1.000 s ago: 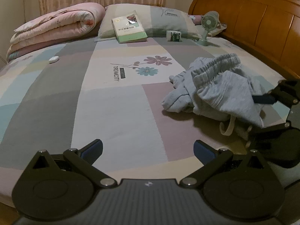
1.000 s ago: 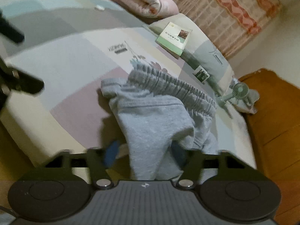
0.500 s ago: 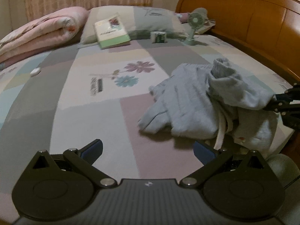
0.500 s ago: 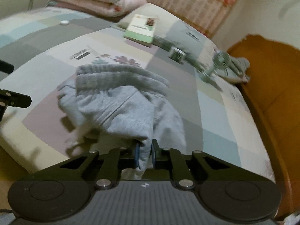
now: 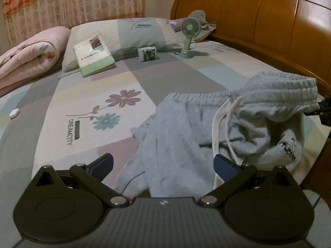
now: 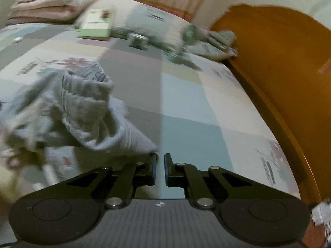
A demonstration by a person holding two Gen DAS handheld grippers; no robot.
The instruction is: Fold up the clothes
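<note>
Grey sweatpants (image 5: 186, 128) with a white drawstring (image 5: 222, 119) lie bunched on the patchwork bed. My left gripper (image 5: 163, 163) is open, low over the pants' near edge, and holds nothing. My right gripper (image 6: 159, 166) is nearly shut, with a narrow gap between the pads. The pants (image 6: 89, 111) hang from its left finger's tip and stretch away to the left, waistband raised. In the left wrist view the right gripper (image 5: 322, 108) shows at the right edge, holding the waistband up.
A wooden headboard (image 5: 269, 20) runs along the right. At the far end lie a pillow (image 5: 132, 33) with a book (image 5: 93, 53), a small box (image 5: 148, 53), a green fan (image 5: 189, 37) and a rolled pink quilt (image 5: 31, 55). A small white object (image 5: 14, 113) lies at left.
My right gripper has pulled the waistband up and to the right, spreading the pants. My left gripper has moved in over the pants' near edge. The right view is blurred by motion.
</note>
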